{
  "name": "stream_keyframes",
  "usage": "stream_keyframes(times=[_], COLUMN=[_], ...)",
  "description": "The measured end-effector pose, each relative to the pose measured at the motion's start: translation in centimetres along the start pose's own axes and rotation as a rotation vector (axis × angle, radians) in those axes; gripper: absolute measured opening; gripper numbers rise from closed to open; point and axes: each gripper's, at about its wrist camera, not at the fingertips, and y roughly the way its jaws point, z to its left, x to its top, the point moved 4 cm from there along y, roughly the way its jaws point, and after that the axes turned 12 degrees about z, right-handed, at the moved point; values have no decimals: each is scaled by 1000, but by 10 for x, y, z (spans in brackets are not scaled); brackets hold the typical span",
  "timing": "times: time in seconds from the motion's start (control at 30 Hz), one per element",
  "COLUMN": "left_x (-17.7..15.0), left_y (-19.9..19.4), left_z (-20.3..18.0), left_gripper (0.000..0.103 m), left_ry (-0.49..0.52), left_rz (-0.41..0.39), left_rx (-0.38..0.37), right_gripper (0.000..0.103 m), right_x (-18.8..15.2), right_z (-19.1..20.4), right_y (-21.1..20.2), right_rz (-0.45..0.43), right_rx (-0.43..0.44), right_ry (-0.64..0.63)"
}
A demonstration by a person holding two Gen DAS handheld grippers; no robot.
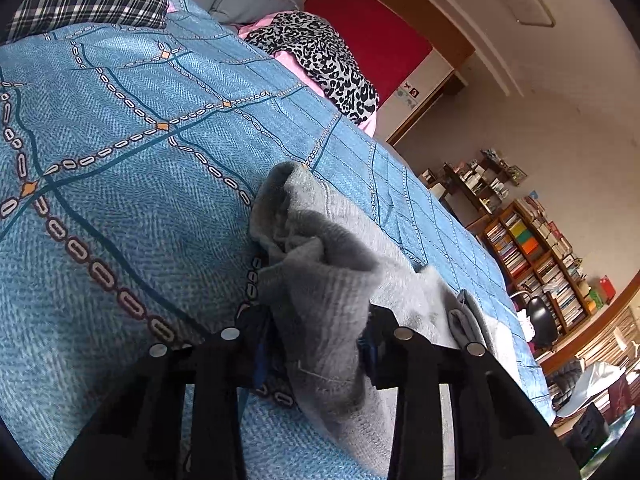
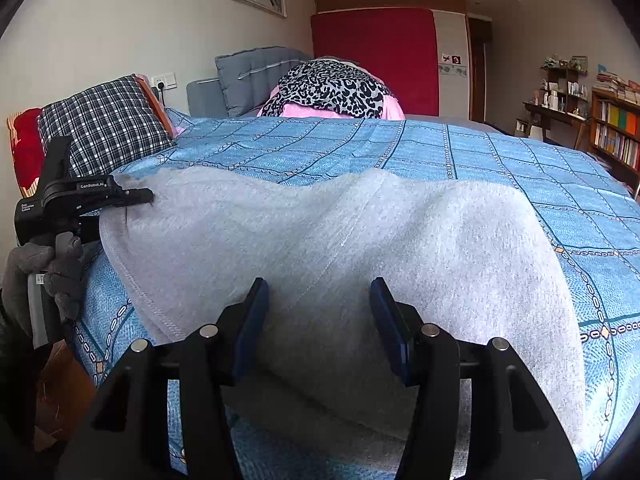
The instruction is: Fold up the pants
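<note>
Grey fleece pants (image 2: 340,248) lie spread across the near side of the bed on a blue patterned cover (image 2: 460,148). In the left wrist view a bunched grey end of the pants (image 1: 320,272) passes between my left gripper's (image 1: 316,344) jaws, which stand fairly wide around it. The right wrist view shows the left gripper (image 2: 136,198) with its tips at the pants' far left corner. My right gripper (image 2: 318,320) is open, its blue pads (image 2: 250,328) on either side of the cloth near the pants' front edge, not closed on it.
A plaid pillow (image 2: 104,124) and a red pillow (image 2: 26,144) lie at the bed's left. A leopard-print cloth on pink bedding (image 2: 332,88) sits at the far end. A grey headboard cushion (image 2: 248,76), a red wardrobe panel (image 2: 372,60) and bookshelves (image 2: 612,128) stand beyond.
</note>
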Motion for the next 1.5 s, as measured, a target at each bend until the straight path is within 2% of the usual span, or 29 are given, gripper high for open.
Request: stream_keyframes(times=[0.13, 0.3, 0.4, 0.5, 0.67, 0.97, 1.27, 1.5], left_x=[1, 6, 7, 9, 11, -4, -50, -94], left_y=[1, 5, 4, -3, -22, -32, -1, 45], left_z=[-3, 7, 1, -16, -58, -166, -258, -312], left_gripper=[33, 33, 24, 22, 22, 21, 21, 21], left_ry=[-8, -69, -52, 14, 126, 389, 628, 764], left_rz=[-2, 1, 3, -14, -60, -89, -65, 28], left_rx=[-6, -15, -9, 14, 6, -32, -4, -6], right_gripper=[54, 54, 54, 54, 54, 54, 55, 55], right_x=[0, 0, 0, 1, 1, -4, -16, -30], right_z=[0, -1, -1, -2, -8, -24, -66, -100], right_y=[-1, -1, -3, -6, -6, -18, -37, -52], right_rz=[-3, -4, -8, -12, -13, -44, -92, -127], right_rx=[0, 0, -3, -4, 1, 0, -10, -32], right_ry=[0, 1, 1, 6, 27, 71, 196, 286])
